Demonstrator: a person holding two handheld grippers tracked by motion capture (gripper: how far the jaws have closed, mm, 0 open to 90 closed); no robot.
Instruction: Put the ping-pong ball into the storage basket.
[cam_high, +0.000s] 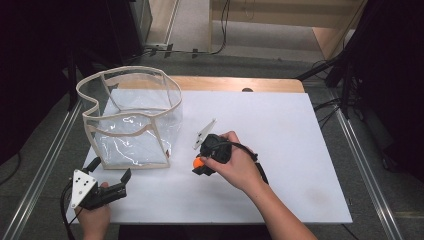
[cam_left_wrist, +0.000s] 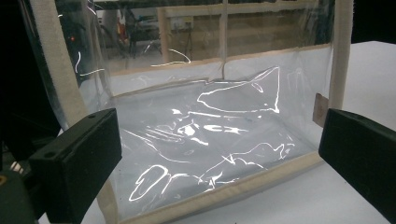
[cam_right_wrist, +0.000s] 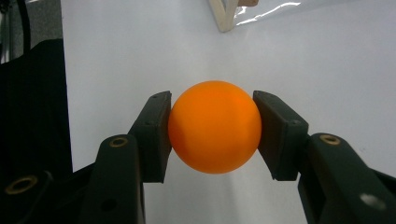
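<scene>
An orange ball (cam_right_wrist: 214, 127) sits pinched between both black pads of my right gripper (cam_right_wrist: 214, 133), which is shut on it just above the white table sheet. In the high view the ball (cam_high: 198, 162) peeks out at the tip of that gripper (cam_high: 200, 165), right of a clear plastic bag (cam_high: 131, 120) with beige trim that stands open on the table's left. My left gripper (cam_high: 111, 176) rests at the front left corner, its jaws spread wide and empty, pointing at the bag (cam_left_wrist: 205, 121) a short way off.
A white sheet (cam_high: 280, 150) covers the wooden table. Metal rails (cam_high: 45, 165) run along both sides. Cables and dark equipment lie on the floor beyond the far edge.
</scene>
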